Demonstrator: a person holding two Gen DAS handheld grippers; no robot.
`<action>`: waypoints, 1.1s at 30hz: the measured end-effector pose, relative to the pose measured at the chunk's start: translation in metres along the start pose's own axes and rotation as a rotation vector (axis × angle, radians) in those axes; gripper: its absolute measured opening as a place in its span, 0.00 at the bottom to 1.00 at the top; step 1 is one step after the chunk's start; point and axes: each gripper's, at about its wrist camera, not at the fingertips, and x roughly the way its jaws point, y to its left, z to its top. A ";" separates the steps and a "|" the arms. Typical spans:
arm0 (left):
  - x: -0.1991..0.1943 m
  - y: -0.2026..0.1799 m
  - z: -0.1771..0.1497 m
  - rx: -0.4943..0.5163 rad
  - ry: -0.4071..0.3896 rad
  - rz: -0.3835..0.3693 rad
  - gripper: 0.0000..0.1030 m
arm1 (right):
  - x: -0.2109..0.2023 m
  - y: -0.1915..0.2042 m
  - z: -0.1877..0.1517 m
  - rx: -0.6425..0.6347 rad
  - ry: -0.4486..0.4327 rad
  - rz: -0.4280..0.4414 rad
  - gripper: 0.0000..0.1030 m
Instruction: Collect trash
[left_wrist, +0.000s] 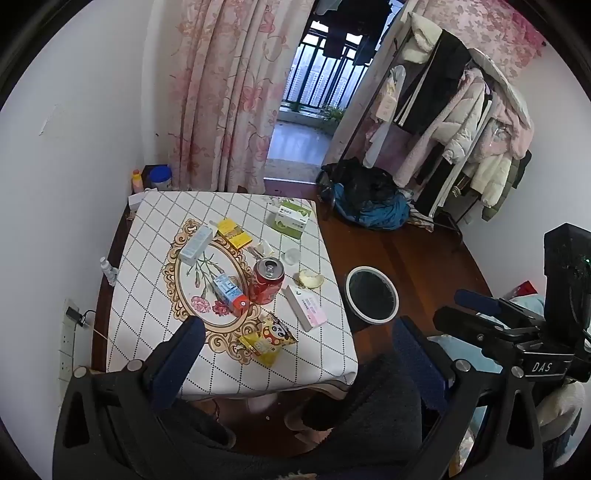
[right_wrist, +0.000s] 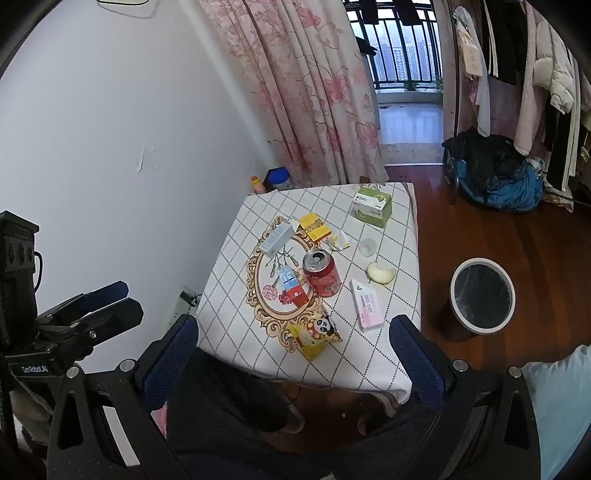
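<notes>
Both tools hang released above the near edge of the counter, with nothing taken yet.

The left tool (left_wrist: 295, 354) and the right tool (right_wrist: 293, 350) each hold their dark blue padded fingers wide apart and empty, raised and tilted down toward the counter with the white diamond-pattern cloth (left_wrist: 155, 288). Nearest lies the yellow crinkled snack wrapper with a panda face (right_wrist: 314, 332), then the long white and pink carton (right_wrist: 366, 303), the red opened drink can (right_wrist: 321, 273) standing upright, and the pale piece of fruit peel (right_wrist: 381, 273). The round dark bin with a white rim (right_wrist: 482, 293) stands on the wooden floor, to the right of the counter. I judge it best to start with the wrapper: come down low, pinch its raised fold, and carry it over the bin rim before letting go.
</notes>
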 end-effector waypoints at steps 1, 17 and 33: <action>0.000 0.000 0.000 0.000 0.002 -0.001 1.00 | 0.000 0.000 0.000 0.000 0.000 0.000 1.00; 0.000 -0.009 -0.001 0.001 0.004 -0.027 1.00 | 0.002 -0.005 -0.003 0.017 0.018 0.016 1.00; -0.002 -0.005 0.001 0.004 0.003 -0.024 1.00 | 0.006 0.001 0.002 0.000 0.019 0.032 1.00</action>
